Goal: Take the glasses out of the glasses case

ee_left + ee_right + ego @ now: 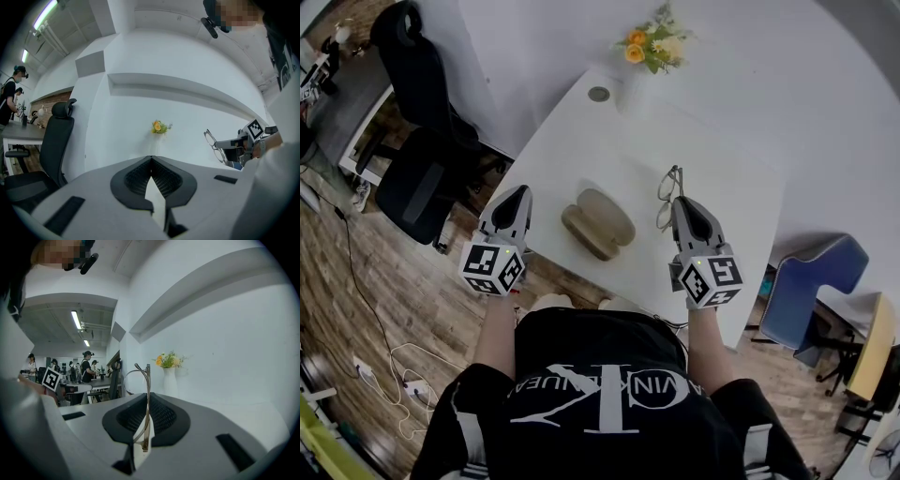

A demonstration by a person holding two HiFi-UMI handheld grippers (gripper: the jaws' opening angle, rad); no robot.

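White table [581,141], long edge toward the person. Tan glasses case [598,223] lay open near that edge, between the two grippers, touched by neither. Nothing could be seen inside it.

Left gripper [521,191] was held left of the case, jaws pressed together on nothing. Right gripper [680,202] was held right of the case, jaws pinching one arm of the glasses [667,197].

The glasses were out of the case and in the air above the table, just right of it, carried by that one thin arm. The arm ran back between the jaws, in line with them. The lens front sat past the jaw tips and off to their left. From the left gripper view the two lenses stood one above the other, somewhat tilted, facing roughly toward that gripper. So the long axis of the front was nearer upright than level.

Judged: light thin wire frame, springy, easily bent at the hinges; lenses scratch and smear. A single-arm hold lets the front swing. Better purchase at the bridge or at the hinge end of the arm, never on the glass. Set down gently, lenses up.
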